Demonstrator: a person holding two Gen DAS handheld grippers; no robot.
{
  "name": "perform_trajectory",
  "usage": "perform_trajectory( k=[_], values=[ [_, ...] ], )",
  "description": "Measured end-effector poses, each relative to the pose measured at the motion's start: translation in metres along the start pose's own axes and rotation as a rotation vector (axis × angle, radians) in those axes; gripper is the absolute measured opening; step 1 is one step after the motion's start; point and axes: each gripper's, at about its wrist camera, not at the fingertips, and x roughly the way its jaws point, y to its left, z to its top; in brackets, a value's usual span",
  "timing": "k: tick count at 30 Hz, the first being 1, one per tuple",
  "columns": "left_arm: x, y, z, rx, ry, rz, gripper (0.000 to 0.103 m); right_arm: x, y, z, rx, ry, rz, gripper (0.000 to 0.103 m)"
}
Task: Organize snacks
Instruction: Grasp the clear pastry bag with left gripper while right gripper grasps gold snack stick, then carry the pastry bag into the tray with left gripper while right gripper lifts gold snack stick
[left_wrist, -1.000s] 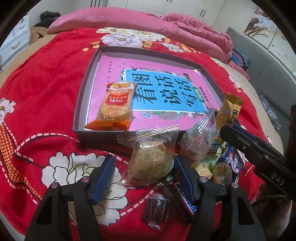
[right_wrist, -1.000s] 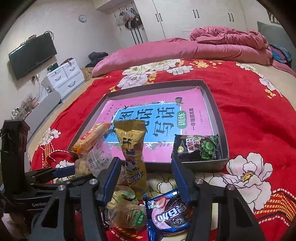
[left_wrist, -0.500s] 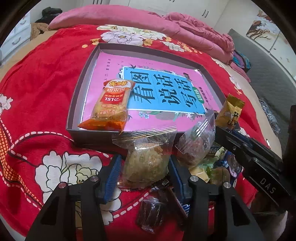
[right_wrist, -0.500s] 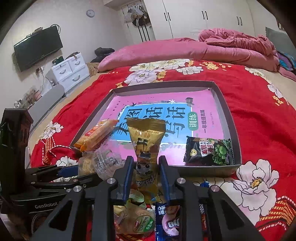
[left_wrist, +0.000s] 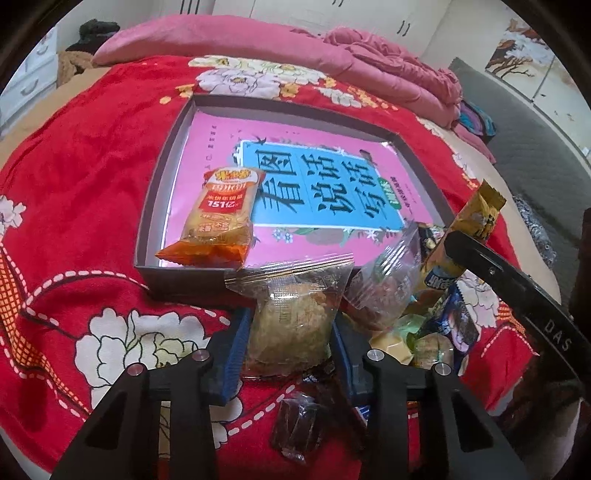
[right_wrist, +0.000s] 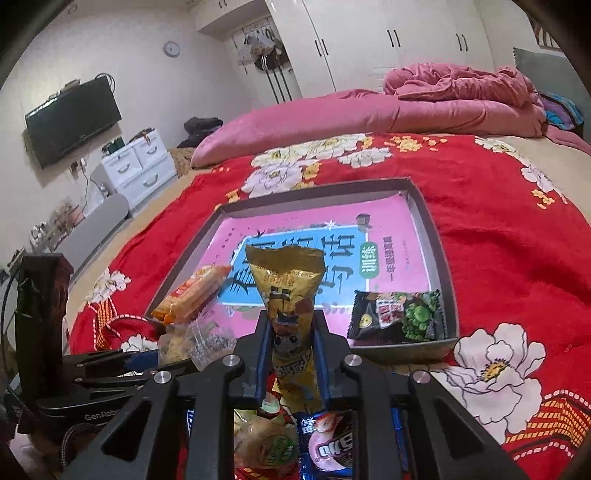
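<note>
Right claw (right_wrist: 291, 341) is clamped on the gold snack packet (right_wrist: 286, 284), held upright just before the tray (right_wrist: 441, 258); its lower end disappears among the heap. Left claw (left_wrist: 288, 332) is closing, pads against the clear-wrapped pastry (left_wrist: 295, 314) on the bed (left_wrist: 74, 166). Two packets lie inside the tray: an orange rice-cracker pack (left_wrist: 221, 218) and a black-and-green one (right_wrist: 397, 317). The pile beside the claws is jumbled, partly hidden by the fingers, so I can't count it.

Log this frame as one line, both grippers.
left gripper: closing around clear-wrapped pastry | right gripper: shut on gold snack packet | tray: two packets inside
</note>
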Motion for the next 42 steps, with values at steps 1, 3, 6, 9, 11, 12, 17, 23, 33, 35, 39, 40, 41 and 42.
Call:
perform_trajectory(
  k=[1, 3, 6, 9, 11, 12, 17, 23, 33, 35, 39, 40, 41, 42],
  values=[
    [-0.003, 0.0, 0.0, 0.002, -0.01, -0.002, 0.043, -0.002, -0.002, 0.001, 0.008, -0.006, 0.003, 0.021],
    [-0.009, 0.001, 0.0, 0.008, -0.034, 0.0, 0.042, -0.006, -0.006, 0.002, 0.027, -0.018, 0.01, 0.021],
    [-0.017, 0.005, 0.002, -0.003, -0.062, -0.012, 0.042, -0.011, -0.012, 0.005, 0.043, -0.035, 0.008, 0.021],
    [-0.022, 0.011, 0.004, -0.024, -0.082, -0.019, 0.042, -0.015, -0.015, 0.006, 0.062, -0.052, 0.01, 0.021],
    [-0.025, 0.013, 0.005, -0.031, -0.091, -0.022, 0.042, -0.018, -0.017, 0.006, 0.076, -0.061, 0.014, 0.021],
    [-0.026, 0.014, 0.005, -0.031, -0.096, -0.022, 0.042, -0.019, -0.017, 0.007, 0.077, -0.065, 0.011, 0.021],
    [-0.027, 0.022, 0.01, -0.058, -0.11, -0.015, 0.042, -0.022, -0.019, 0.007, 0.082, -0.073, 0.009, 0.021],
    [-0.028, 0.038, 0.021, -0.112, -0.144, -0.021, 0.042, -0.024, -0.018, 0.007, 0.081, -0.084, 0.01, 0.021],
    [-0.024, 0.043, 0.031, -0.104, -0.168, -0.006, 0.042, -0.027, -0.021, 0.011, 0.105, -0.111, 0.014, 0.021],
    [-0.022, 0.043, 0.034, -0.104, -0.169, 0.001, 0.042, -0.028, -0.022, 0.012, 0.107, -0.12, 0.013, 0.021],
    [-0.021, 0.044, 0.036, -0.101, -0.178, 0.006, 0.042, -0.032, -0.023, 0.014, 0.117, -0.146, 0.006, 0.021],
    [-0.02, 0.043, 0.037, -0.097, -0.18, 0.01, 0.042, -0.033, -0.024, 0.015, 0.122, -0.152, 0.005, 0.021],
    [-0.019, 0.043, 0.039, -0.094, -0.183, 0.013, 0.042, -0.033, -0.026, 0.015, 0.129, -0.157, 0.002, 0.021],
    [-0.019, 0.043, 0.039, -0.091, -0.184, 0.014, 0.042, -0.034, -0.028, 0.016, 0.137, -0.161, 0.001, 0.021]
  ],
)
